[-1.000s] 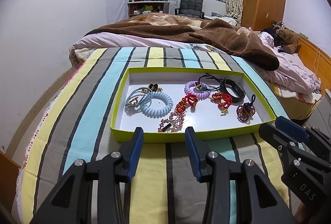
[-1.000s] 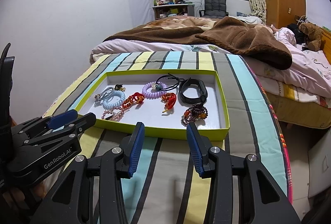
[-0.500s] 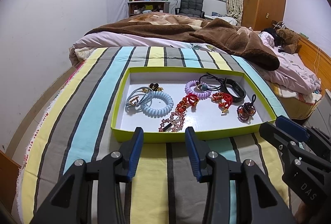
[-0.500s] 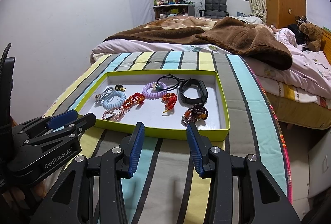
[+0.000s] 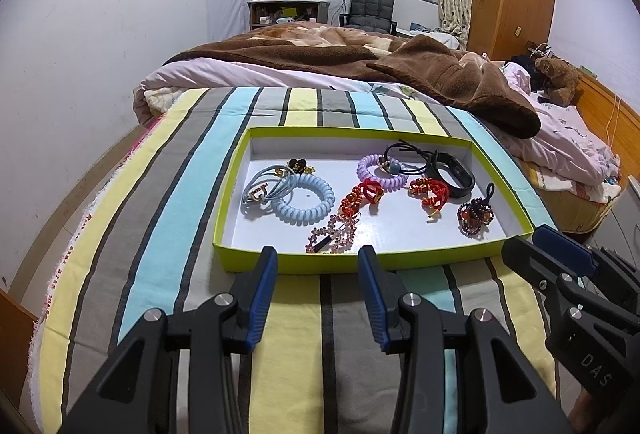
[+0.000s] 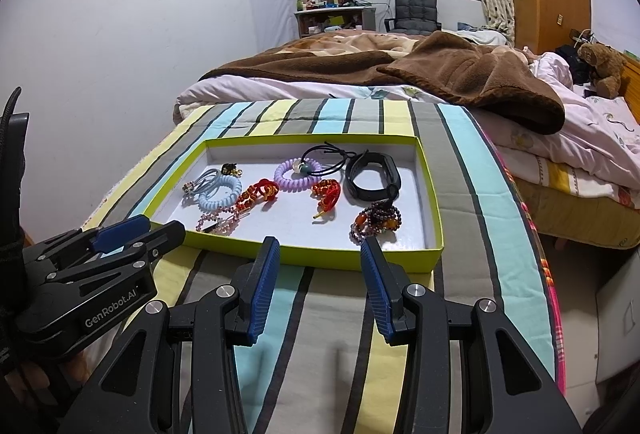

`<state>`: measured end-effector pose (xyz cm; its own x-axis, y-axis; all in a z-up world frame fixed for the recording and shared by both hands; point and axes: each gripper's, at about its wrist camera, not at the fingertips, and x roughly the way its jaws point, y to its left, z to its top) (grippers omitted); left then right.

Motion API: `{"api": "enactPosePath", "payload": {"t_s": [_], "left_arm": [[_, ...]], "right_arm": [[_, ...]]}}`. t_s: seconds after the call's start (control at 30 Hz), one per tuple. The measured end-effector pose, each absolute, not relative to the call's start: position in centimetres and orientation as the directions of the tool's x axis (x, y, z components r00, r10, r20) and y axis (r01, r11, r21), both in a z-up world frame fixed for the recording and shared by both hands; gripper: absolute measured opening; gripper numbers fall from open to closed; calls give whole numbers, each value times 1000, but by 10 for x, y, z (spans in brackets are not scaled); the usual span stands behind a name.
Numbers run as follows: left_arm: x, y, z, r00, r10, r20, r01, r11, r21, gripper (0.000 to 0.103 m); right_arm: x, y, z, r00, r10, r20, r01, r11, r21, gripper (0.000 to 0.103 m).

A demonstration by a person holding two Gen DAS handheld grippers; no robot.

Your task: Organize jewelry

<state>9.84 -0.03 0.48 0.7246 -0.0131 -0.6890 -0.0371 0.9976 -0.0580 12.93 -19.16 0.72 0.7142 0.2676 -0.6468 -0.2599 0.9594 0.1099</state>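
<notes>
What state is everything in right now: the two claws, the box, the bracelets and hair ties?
left gripper: open, empty, short of the box
right gripper: open, empty
green box: lidless, flat on the striped cloth
blue coil hair tie: lying in the box
black wristband: lying in the box
dark bead bracelet: heaped, near the box's front
</notes>
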Motion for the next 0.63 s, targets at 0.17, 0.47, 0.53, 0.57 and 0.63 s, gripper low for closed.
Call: {"api": "enactPosePath", "payload": {"t_s": [0.17, 0.47, 0.53, 0.57, 0.63], "left_arm": [[98, 0, 5, 727, -10, -687, -44, 997, -61, 43], [97, 0, 7, 726, -14, -688, -40, 997, -62, 43], [96, -1, 8, 726, -15, -688, -37, 997, -60, 43], [96, -1, 8, 726, -14, -688, -37, 998, -59, 43], [96, -1, 9, 727, -13, -687, -36, 998, -57, 43]], "right_arm": [[129, -194, 7, 715, 269, -646, -260, 959, 112, 43], [128, -193, 10, 718, 270, -642, -264, 959, 109, 43], [128, -194, 10, 718, 271, -641, -264, 958, 110, 43], [128, -194, 10, 718, 271, -641, -263, 959, 110, 43], [128, -194, 10, 719, 270, -640, -263, 959, 109, 43]]}}
